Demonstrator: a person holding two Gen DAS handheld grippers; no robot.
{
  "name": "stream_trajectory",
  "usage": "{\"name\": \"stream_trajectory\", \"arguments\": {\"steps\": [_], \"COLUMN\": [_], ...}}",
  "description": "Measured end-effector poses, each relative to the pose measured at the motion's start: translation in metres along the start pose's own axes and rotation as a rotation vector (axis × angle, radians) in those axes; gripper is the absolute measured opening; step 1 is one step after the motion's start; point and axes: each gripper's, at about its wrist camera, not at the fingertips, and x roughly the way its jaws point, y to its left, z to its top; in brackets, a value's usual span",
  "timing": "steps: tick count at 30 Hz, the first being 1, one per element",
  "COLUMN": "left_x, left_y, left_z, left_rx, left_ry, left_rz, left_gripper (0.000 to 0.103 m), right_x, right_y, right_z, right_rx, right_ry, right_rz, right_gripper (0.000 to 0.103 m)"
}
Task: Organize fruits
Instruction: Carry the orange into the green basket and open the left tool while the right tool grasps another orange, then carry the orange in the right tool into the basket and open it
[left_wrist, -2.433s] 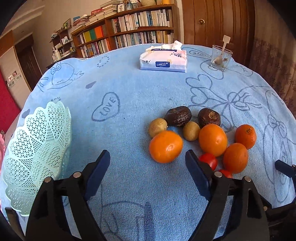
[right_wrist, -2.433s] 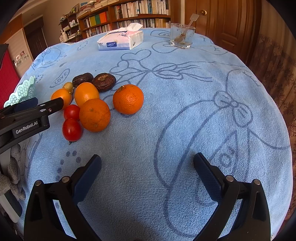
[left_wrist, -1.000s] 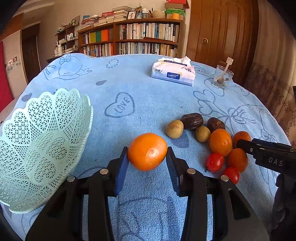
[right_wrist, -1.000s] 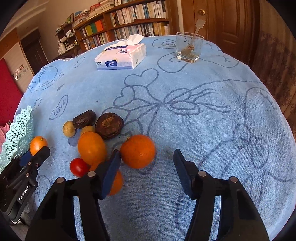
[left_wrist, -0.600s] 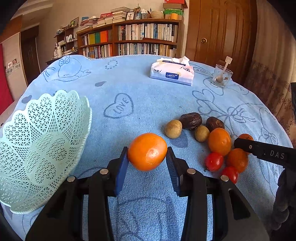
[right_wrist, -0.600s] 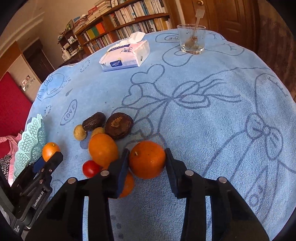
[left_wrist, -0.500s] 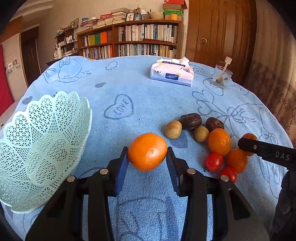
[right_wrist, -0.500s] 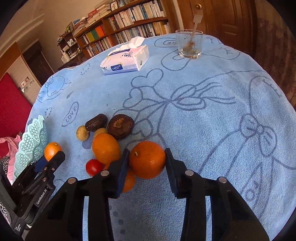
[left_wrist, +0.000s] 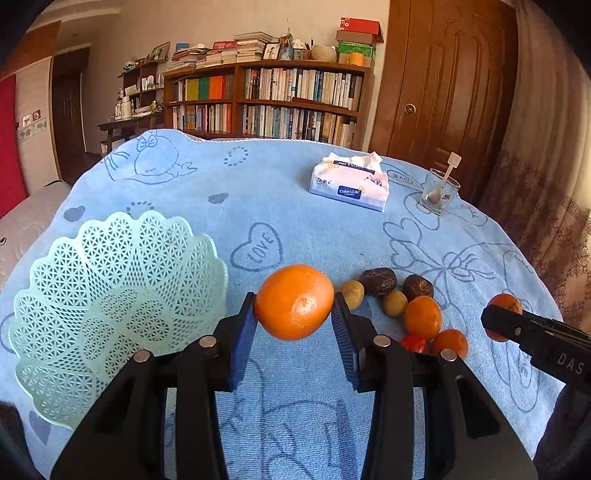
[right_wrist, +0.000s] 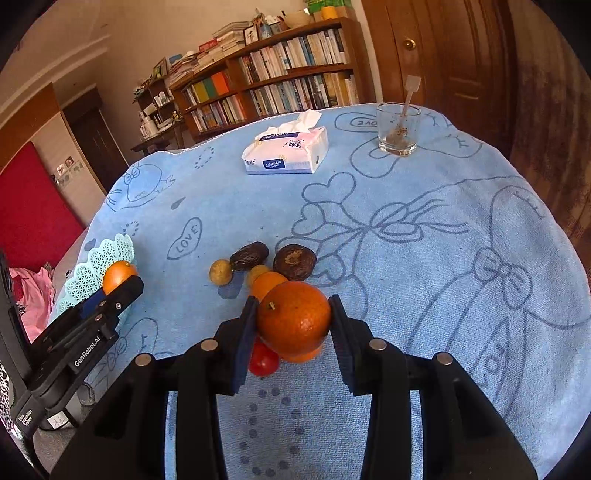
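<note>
1. Left wrist view: the left gripper (left_wrist: 294, 325) has its fingers (left_wrist: 242, 334) closed on an orange (left_wrist: 294, 301), held clear of the blue-clothed desk (left_wrist: 295, 221) and just beside the mint lattice basket (left_wrist: 110, 306), which looks empty. The fruit pile (left_wrist: 406, 306) lies to the right; further right, the right gripper (left_wrist: 535, 339) carries a second orange (left_wrist: 504, 310).
2. Right wrist view: the right gripper (right_wrist: 293, 332) grips its own orange (right_wrist: 294, 316) above the remaining fruits: another orange (right_wrist: 267, 284), a tomato (right_wrist: 263, 360), two dark fruits (right_wrist: 294, 261) and small yellowish ones (right_wrist: 221, 272). The left gripper (right_wrist: 110, 295) sits at the basket (right_wrist: 99, 269) rim.
3. Judgement: the step in hand is carrying oranges to the basket. Next, the left gripper should move over the basket's hollow, lower and release gently, then the right follows.
</note>
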Motion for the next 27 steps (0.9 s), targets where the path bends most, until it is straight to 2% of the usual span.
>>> {"name": "stream_trajectory", "arguments": {"steps": [7,14,17,19,20,21,23,25,27], "left_x": [-0.040,-0.058,-0.067,-0.073,-0.076,-0.077,-0.083,-0.086,-0.088], "left_y": [0.045,0.103,0.122,0.132,0.136,0.138,0.142,0.146,0.151], "left_z": [0.022,0.029,0.036,0.039,0.040,0.042,0.043,0.045,0.045], "left_rx": [0.004,-0.082,-0.126,-0.151,-0.161,-0.169,-0.170,-0.182,-0.203], "left_ry": [-0.123,-0.139,-0.148,-0.158,-0.166,-0.173,-0.178,-0.176,-0.170], "left_rz": [0.138,0.206,0.207,0.207,0.207,0.208,0.200,0.180,0.152], "left_gripper": [0.042,0.042,0.045,0.070,0.076,0.080,0.082,0.093,0.097], "right_x": [-0.001,0.002,0.002,0.003,0.004,0.005,0.007,0.009,0.008], "right_y": [0.033,0.066,0.078,0.087,0.091,0.096,0.105,0.112,0.121], "right_z": [-0.004,-0.009,-0.010,-0.010,-0.010,-0.010,-0.011,-0.011,-0.011], "right_rx": [-0.055,-0.104,-0.117,-0.128,-0.134,-0.140,-0.154,-0.164,-0.172], "right_ry": [0.000,0.007,0.009,0.013,0.016,0.019,0.024,0.028,0.024], "right_rz": [0.058,0.093,0.111,0.124,0.131,0.138,0.149,0.163,0.179], "right_gripper": [0.039,0.039,0.039,0.039,0.039,0.039,0.039,0.039,0.040]}}
